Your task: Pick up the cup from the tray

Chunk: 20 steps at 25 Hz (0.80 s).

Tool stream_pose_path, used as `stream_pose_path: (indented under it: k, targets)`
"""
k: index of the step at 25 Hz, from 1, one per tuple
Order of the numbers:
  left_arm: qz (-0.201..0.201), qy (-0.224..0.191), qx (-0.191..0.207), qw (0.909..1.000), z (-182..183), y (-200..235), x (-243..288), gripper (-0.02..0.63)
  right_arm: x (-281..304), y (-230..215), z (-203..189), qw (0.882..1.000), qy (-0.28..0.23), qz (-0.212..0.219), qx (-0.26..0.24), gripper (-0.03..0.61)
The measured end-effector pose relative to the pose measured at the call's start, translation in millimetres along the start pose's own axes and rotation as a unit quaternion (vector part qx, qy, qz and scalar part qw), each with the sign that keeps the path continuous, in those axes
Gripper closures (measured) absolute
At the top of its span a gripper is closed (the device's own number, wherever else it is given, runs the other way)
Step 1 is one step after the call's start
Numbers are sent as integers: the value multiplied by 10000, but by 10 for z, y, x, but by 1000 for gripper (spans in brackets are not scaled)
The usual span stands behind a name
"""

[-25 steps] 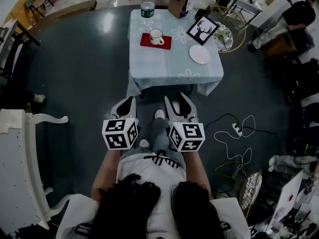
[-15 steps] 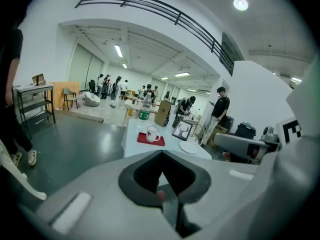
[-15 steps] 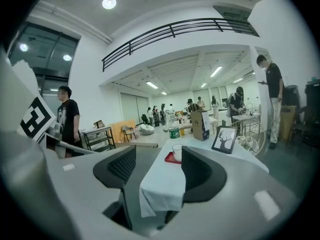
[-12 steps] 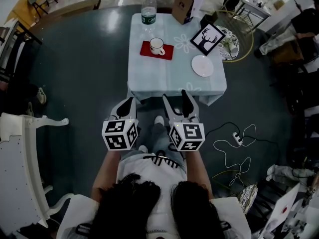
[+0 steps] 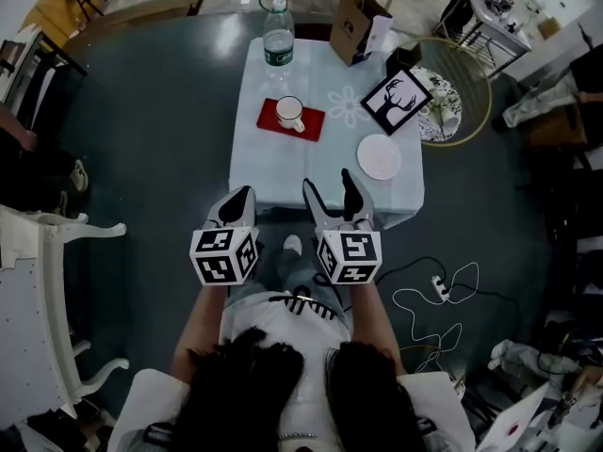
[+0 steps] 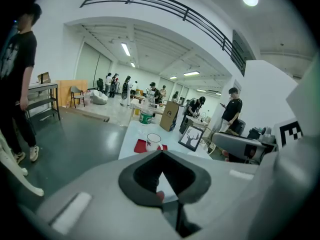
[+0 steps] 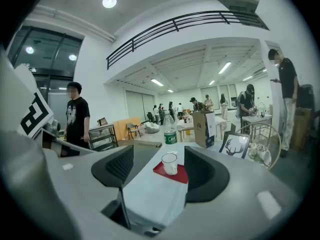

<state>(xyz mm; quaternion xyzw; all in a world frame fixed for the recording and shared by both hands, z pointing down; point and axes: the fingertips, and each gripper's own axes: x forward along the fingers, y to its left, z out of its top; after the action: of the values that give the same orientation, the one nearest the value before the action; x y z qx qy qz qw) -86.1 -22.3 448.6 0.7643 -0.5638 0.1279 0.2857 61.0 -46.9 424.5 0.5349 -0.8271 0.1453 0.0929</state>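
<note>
right gripper view: right claw (image 7: 162, 171) spread wide, framing the cup (image 7: 169, 163) on its tray (image 7: 182, 175), likely lining up; left claw (image 6: 161, 156) pinched together, idle.

White dark-rimmed cup (image 5: 289, 113) upright on flat red tray (image 5: 312, 124), well ahead of both jaws, framed in the right gripper (image 5: 328, 181)'s open gap, touching neither.
</note>
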Motion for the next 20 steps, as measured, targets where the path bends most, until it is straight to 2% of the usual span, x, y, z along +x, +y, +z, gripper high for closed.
stream_pose_path:
  k: [11,20]
  targets:
    - [347,41,-44,9994,165,15,425,614,526,-248,51,9983,209,507,-209,216]
    - [317,43,-44,9995,344,228,711,614,993,-248,91,9978,221,516,-363,196]
